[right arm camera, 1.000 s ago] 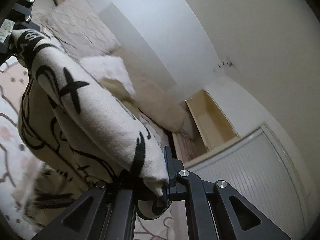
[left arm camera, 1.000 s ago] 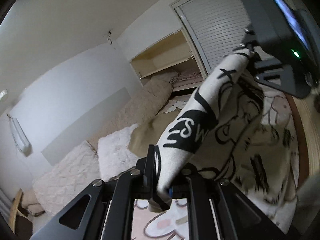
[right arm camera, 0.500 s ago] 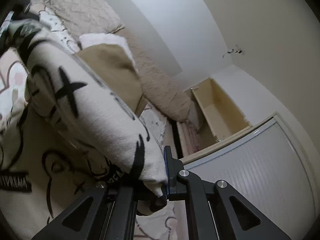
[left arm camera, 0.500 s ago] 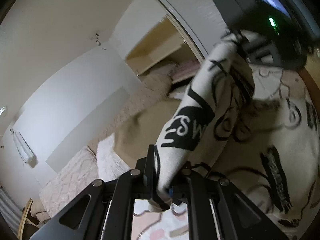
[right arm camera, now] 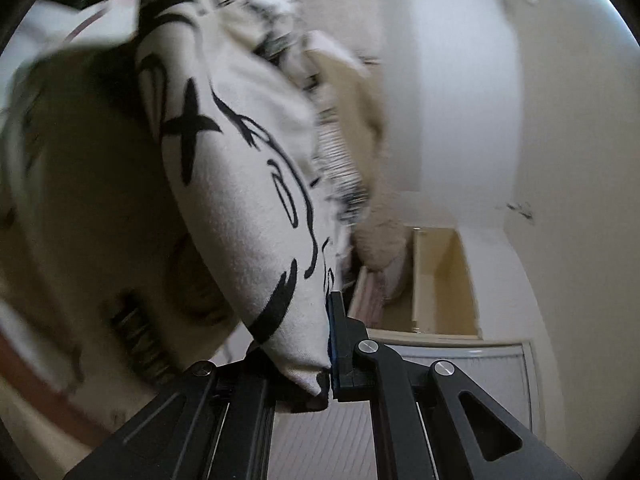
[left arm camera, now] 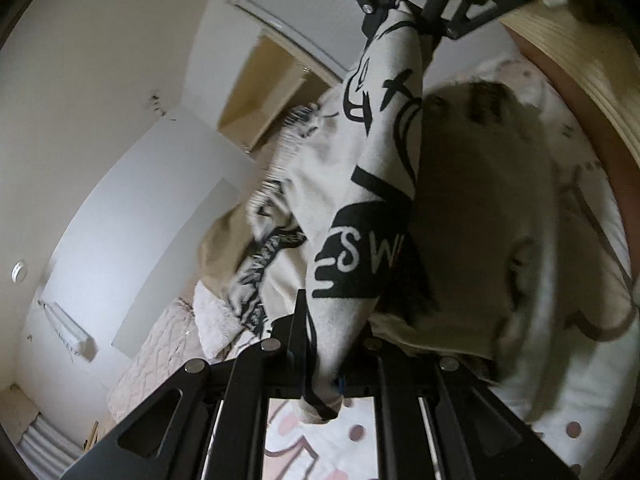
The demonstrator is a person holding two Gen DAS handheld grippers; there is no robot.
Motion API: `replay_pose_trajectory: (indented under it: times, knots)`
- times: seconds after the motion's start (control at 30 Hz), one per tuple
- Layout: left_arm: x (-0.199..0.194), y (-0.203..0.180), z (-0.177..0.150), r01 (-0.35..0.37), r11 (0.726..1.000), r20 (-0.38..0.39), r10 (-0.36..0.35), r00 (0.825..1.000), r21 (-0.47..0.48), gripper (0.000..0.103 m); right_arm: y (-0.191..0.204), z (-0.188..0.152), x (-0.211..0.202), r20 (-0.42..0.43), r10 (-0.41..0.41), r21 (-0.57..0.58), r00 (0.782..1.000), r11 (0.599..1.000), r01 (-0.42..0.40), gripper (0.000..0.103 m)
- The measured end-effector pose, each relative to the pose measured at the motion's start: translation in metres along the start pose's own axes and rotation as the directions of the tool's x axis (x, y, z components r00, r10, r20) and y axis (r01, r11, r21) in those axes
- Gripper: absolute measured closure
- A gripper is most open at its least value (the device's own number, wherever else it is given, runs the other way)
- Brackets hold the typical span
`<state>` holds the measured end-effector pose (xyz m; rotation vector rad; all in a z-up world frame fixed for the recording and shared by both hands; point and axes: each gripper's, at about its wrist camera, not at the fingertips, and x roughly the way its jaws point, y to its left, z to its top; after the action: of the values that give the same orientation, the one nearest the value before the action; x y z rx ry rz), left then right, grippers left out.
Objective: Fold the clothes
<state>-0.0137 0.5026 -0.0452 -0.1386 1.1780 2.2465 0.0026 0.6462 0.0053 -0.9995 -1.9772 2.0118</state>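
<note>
**foldnoob:** Where's the garment (left arm camera: 372, 184) being held at this point? Hard to make out with all the blur.

**umi_lurker:** It's strung between both grippers, up in the air over the bed (left arm camera: 568, 412). The left hand-held gripper (left arm camera: 322, 380) is closed down on one bunched end, cream fabric with black print squeezed between the jaws. The right hand-held gripper (right arm camera: 326, 364) is clamped on the other end the same way, a blue pad showing against the cloth.

**foldnoob:** So which way is the thing lying?

**umi_lurker:** The taut rolled edge is run straight from one gripper to the other, so the long axis is along the line between them. In the left view the other gripper (left arm camera: 404, 4) is seen at the far top end of that edge. The rest of the cloth is hung below and to the side, blurred, so how much is touching the bed can't be told.

**foldnoob:** Which hand is nearer, then?

**umi_lurker:** Neither, really; an end is held by each. Probably the edge needs to be laid down flat on the bed with both ends kept level, or the fold gets skewed.
</note>
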Motion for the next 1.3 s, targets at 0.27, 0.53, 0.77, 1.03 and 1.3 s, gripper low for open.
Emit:
replay_pose_trajectory:
  times: [0.27,0.53,0.77,1.03,1.3]
  knots:
    - [0.001,-0.017,0.0,0.074,0.997,0.013,-0.074,0.997,0.004,0.072,0.046,-0.018,0.019,-0.062,0.077,-0.212,0.995,0.973,-0.088,0.098]
    - [-0.004,0.006,0.007,0.291,0.941,0.037,-0.289,0.957,-0.173,0.043,-0.019,-0.017,0.021,-0.118,0.224,0.068,0.967,0.974,-0.217,0.003]
    - [-0.001,0.023,0.004,0.443,0.843,0.108,-0.432,0.896,-0.305,0.041,-0.111,-0.017,0.016,-0.075,0.439,0.515,0.895,0.786,-0.342,0.003]
    - [-0.021,0.001,0.005,0.515,0.815,0.168,-0.486,0.857,-0.267,0.032,-0.129,0.035,0.086,0.085,0.64,0.802,0.763,0.411,-0.434,0.007]
    - [-0.021,0.016,-0.018,0.59,0.722,0.206,-0.555,0.806,-0.362,0.032,-0.092,0.068,0.153,0.141,0.762,0.884,0.632,0.19,-0.427,0.007]
